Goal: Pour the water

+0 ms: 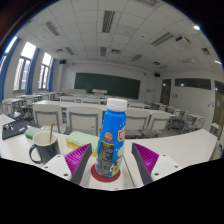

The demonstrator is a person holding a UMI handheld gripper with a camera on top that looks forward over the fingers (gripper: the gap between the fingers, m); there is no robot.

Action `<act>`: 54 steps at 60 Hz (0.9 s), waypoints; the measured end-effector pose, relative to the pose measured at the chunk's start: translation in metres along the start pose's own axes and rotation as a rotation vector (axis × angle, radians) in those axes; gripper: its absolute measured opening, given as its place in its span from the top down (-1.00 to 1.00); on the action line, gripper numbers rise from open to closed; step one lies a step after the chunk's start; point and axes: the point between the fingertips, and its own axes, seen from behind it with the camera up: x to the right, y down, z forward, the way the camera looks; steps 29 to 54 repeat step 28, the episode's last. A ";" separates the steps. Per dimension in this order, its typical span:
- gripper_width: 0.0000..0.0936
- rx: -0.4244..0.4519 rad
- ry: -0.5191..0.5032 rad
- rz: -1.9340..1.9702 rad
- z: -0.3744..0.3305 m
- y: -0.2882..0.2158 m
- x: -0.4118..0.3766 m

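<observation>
A blue bottle [112,135] with a white cap and a printed label stands upright on a red round coaster [107,173] on a white table [180,148]. My gripper [110,160] is open, with the magenta pads [76,156] on either side of the bottle's lower part. A gap shows on each side, so the bottle stands between the fingers on its own. A dark mug [43,151] with a handle sits on the table to the left, just beyond the left finger.
A greenish box [47,133] lies behind the mug. Rows of classroom desks and chairs [150,120] fill the room beyond the table, with a dark blackboard [108,84] on the far wall and windows at left.
</observation>
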 end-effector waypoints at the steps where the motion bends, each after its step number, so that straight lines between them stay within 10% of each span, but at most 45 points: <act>1: -0.83 -0.007 -0.001 0.004 -0.004 0.002 -0.001; 54: -0.84 -0.042 -0.193 0.190 -0.110 0.038 -0.093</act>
